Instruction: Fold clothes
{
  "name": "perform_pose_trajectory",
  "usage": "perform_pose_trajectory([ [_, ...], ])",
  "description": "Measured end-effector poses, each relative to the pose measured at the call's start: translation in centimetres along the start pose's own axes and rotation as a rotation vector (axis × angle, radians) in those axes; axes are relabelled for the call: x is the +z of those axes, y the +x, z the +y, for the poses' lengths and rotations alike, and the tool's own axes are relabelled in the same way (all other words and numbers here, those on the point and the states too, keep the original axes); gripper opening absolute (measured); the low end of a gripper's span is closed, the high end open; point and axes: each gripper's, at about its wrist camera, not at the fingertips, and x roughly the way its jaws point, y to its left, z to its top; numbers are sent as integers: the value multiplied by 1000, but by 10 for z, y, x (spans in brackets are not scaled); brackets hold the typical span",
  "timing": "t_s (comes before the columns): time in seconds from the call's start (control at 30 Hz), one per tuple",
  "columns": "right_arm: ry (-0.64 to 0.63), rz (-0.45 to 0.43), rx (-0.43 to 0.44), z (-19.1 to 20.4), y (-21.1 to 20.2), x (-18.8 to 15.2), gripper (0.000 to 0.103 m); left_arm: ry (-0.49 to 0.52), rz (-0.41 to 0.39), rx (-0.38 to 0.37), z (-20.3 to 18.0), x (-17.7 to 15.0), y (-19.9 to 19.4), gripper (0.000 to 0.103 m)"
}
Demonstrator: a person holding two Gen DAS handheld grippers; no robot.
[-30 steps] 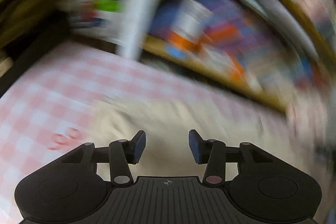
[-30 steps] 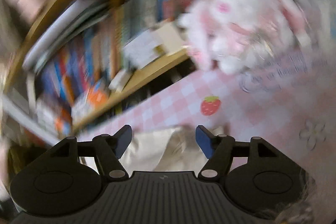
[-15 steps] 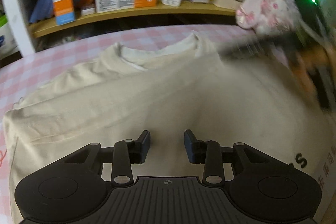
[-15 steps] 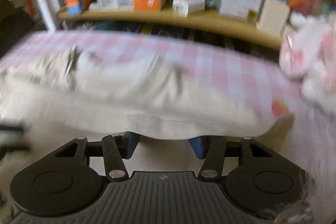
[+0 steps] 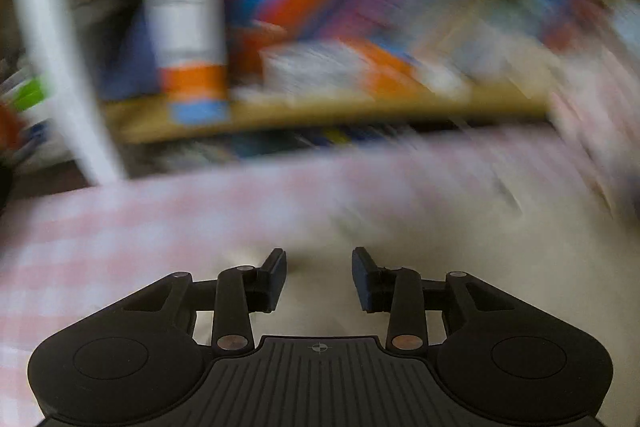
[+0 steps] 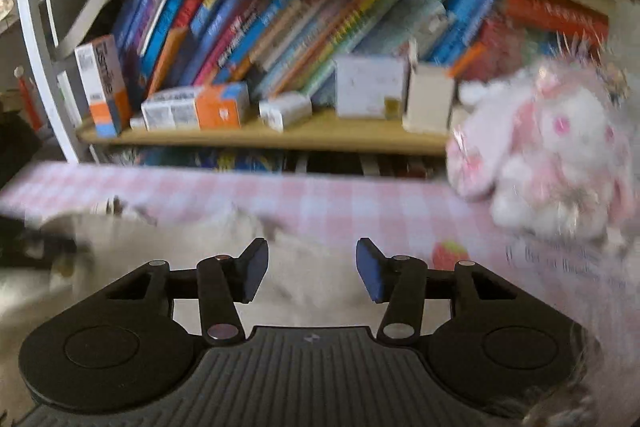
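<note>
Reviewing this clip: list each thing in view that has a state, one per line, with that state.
Left hand-held gripper: open, nothing between its fingers, over the shirt.
Right hand-held gripper: open, holding nothing.
Cream shirt: lying on the checked tablecloth, rumpled, fold state blurred.
Plush bunny: sitting on the cloth at right.
Books: leaning on the shelf.

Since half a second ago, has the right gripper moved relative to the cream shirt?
Yes. The right gripper was tucked under a fold of the cream shirt; now its open jaws are clear of the cloth, and more of the bookshelf shows above.
</note>
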Motion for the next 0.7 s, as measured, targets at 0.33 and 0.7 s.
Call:
perform_pose_trajectory([
  [0.33, -104, 189, 37, 12, 38, -23, 37, 139, 1, -137, 6, -36, -50, 35],
  [0.7, 101, 48, -45, -3, 90, 41, 36, 275, 158, -268, -50, -84, -43, 35],
])
